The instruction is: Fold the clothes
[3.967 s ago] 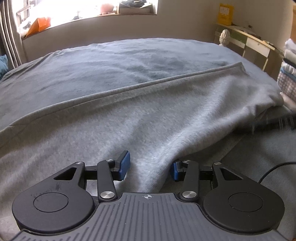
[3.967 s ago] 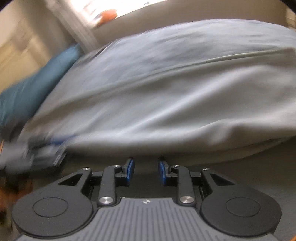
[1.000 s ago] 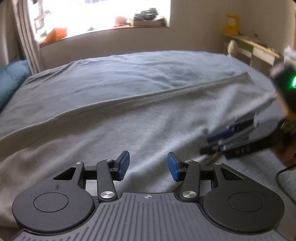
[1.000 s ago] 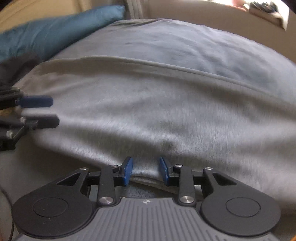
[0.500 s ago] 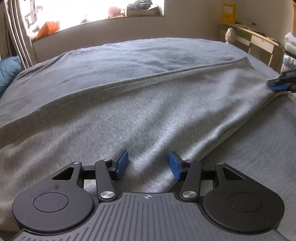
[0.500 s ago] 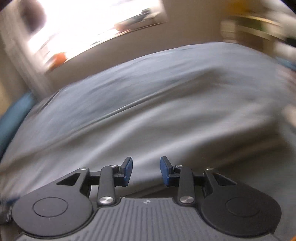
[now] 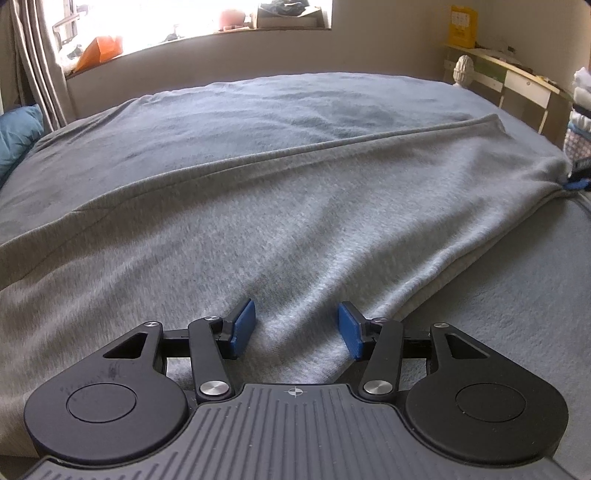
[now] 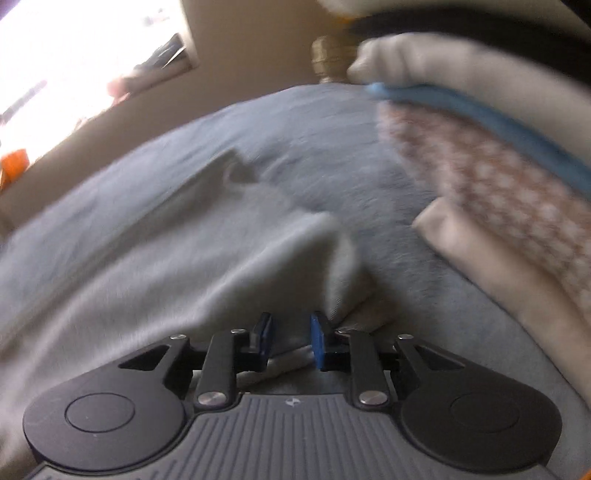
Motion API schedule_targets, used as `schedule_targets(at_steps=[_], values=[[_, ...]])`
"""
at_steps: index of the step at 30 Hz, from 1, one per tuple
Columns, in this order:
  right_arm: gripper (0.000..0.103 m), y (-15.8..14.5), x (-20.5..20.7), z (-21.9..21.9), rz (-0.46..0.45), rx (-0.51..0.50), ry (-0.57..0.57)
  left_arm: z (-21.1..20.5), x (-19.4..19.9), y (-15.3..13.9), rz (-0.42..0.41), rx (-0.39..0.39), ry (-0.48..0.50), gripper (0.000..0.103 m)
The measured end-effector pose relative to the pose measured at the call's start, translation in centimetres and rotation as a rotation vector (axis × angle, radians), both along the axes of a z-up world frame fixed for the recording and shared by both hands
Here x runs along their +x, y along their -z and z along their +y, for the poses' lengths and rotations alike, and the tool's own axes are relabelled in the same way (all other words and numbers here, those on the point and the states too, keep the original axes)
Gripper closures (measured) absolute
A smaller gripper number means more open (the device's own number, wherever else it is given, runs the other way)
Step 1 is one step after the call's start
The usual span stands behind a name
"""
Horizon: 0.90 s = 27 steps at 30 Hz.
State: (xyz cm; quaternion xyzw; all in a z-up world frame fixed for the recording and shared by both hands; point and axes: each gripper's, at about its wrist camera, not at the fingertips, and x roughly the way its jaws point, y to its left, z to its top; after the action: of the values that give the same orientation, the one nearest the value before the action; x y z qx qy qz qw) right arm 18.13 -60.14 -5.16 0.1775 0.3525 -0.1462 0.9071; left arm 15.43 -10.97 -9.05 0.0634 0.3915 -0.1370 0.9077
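Note:
A light grey garment (image 7: 295, 206) lies spread flat across the bed's blue-grey blanket (image 7: 258, 110). My left gripper (image 7: 297, 328) stands open over the garment's near edge, with cloth lying between its blue pads and not pinched. At the far right corner, where the cloth bunches, a blue pad of my right gripper (image 7: 577, 183) shows. In the blurred right wrist view, that gripper (image 8: 290, 334) is closing its jaws around the edge of the garment (image 8: 184, 266). A gap still shows between the pads and the cloth.
A stack of folded clothes (image 8: 498, 177) sits close on the right of the bed, also visible as the stack (image 7: 580, 110) in the left wrist view. A blue pillow (image 7: 18, 133) lies at the far left. A pale desk (image 7: 517, 74) and a cluttered window sill (image 7: 184, 33) stand behind.
My right gripper swept from beside the left one out to the garment's far right corner, and its jaws narrowed. The left gripper stayed put.

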Motion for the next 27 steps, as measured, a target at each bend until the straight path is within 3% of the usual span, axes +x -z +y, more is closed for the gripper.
schedule_targets(at_steps=[5,8,10,12,16,18,20,21,22,24,27], values=[[0.077,-1.4,1.0,1.3,-0.050,-0.083,-0.068,0.0,0.0,0.0,0.002,0.001,-0.004,0.053],[0.077,0.0,4.0,-0.2,0.073,-0.146,0.001,0.0,-0.1,0.0,0.001,0.003,-0.001,0.052],[0.077,-0.3,4.9,-1.0,0.106,-0.218,0.075,0.1,-0.2,-0.1,0.005,0.003,-0.003,0.052],[0.076,-1.6,4.5,-0.7,0.063,-0.216,0.085,0.2,-0.3,-0.1,0.007,0.003,-0.005,0.052],[0.076,-3.5,4.1,2.7,-0.032,-0.228,-0.092,0.2,-0.2,-0.1,0.012,0.006,-0.007,0.051],[0.076,-2.8,5.1,3.6,0.011,-0.246,-0.176,0.1,-0.2,0.0,0.010,0.007,-0.006,0.051],[0.076,-1.4,5.8,3.2,0.116,-0.291,-0.178,0.1,-0.2,0.0,0.008,0.008,-0.005,0.051],[0.074,-0.7,5.7,2.4,0.147,-0.296,-0.157,0.1,-0.2,0.0,0.009,0.006,-0.007,0.051],[0.064,-0.2,5.5,1.3,0.169,-0.292,-0.129,0.2,-0.2,0.0,0.012,0.004,-0.009,0.051],[0.061,-0.6,4.6,-0.3,0.140,-0.244,-0.078,0.2,-0.2,-0.1,0.016,0.005,-0.009,0.050],[0.062,-2.7,3.4,0.8,0.065,-0.273,-0.060,0.1,-0.1,-0.1,0.018,0.008,-0.009,0.050]])
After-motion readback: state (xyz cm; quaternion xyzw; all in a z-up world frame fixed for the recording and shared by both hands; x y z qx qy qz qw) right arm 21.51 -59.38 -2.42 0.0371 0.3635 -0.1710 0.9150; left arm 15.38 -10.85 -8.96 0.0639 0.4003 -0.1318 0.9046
